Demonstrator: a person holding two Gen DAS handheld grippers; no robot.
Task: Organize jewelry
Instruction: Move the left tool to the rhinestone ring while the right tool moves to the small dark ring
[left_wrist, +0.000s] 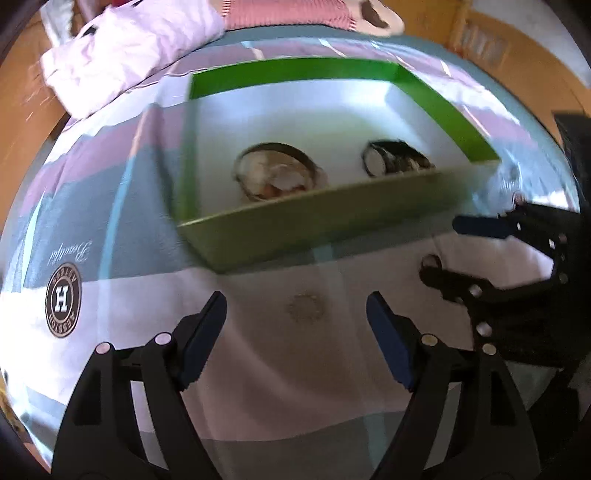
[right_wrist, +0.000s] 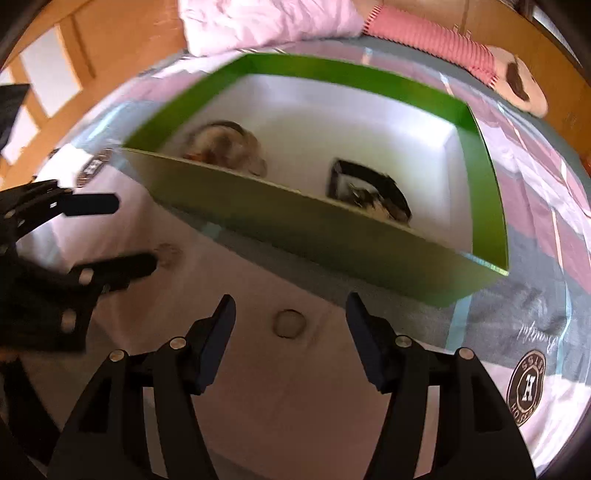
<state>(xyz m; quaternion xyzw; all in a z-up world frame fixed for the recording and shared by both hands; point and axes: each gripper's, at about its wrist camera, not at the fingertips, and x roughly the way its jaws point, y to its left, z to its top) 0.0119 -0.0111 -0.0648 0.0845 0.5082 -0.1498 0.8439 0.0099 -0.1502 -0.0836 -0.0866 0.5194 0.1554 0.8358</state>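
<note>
Both jaws wide open, holding nothing: left gripper (left_wrist: 295, 314) over a pale beaded ring (left_wrist: 306, 306) on the patterned bedsheet (left_wrist: 110, 229), right gripper (right_wrist: 290, 314) over a small dark-rimmed ring (right_wrist: 289, 324). Green open cardboard box (left_wrist: 314, 225) just beyond holds two blurry bracelets (left_wrist: 279, 177)

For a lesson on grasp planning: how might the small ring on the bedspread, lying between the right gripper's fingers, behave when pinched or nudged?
The ring looks small and thin, so probably light and stiff. It lies flat on the soft bedspread, so the open right gripper may press it into the fabric rather than catch it. If tipped on edge, its round shape might let it roll.
</note>
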